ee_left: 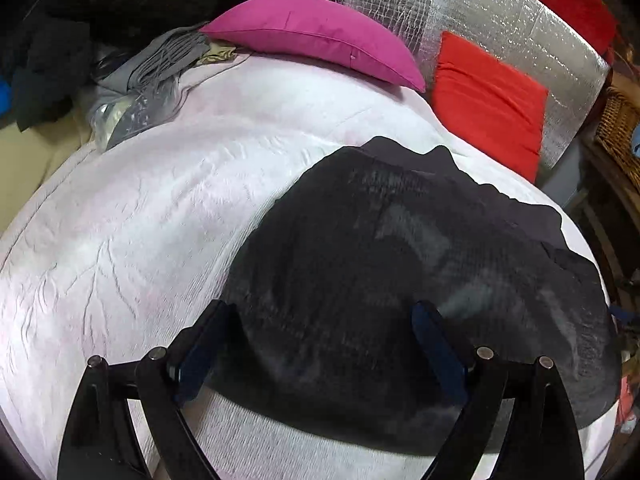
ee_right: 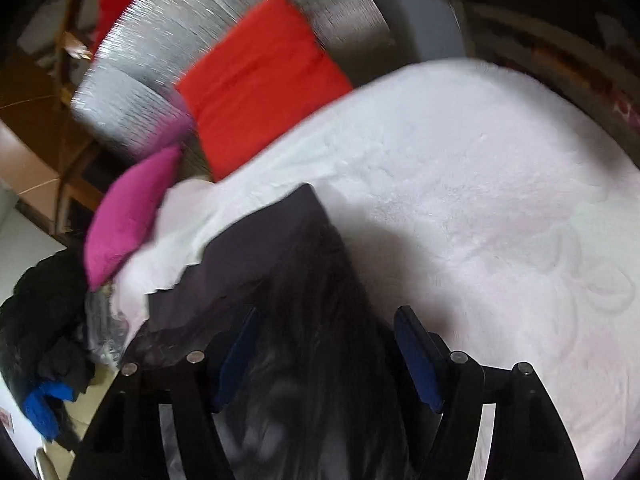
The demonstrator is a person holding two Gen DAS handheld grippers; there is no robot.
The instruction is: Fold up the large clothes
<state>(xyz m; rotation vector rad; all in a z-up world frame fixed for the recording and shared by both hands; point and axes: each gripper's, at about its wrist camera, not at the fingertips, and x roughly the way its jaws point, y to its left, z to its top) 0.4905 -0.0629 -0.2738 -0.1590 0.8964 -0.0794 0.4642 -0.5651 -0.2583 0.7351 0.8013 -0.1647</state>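
A large black garment lies on a white quilted bed cover, on the right part of the bed as the left wrist camera sees it; its surface is folded over itself, with a paler dark layer showing at the far edge; the left gripper is above the near side of the garment with its jaws standing wide apart, and the cloth is seen between and below the fingers but the pads do not press on it; the right gripper is also over the garment, at its right border, where the black cloth rises as a ridge between the two fingers; its jaws are parted and I see no pad pressing the cloth, although this picture is blurred; a pink cushion rests at the far edge of the bed, and just beside it a red cushion leans against a silver foil sheet; a heap of dark clothes is at the left end, near some grey cloth; a wicker basket is at the right border.
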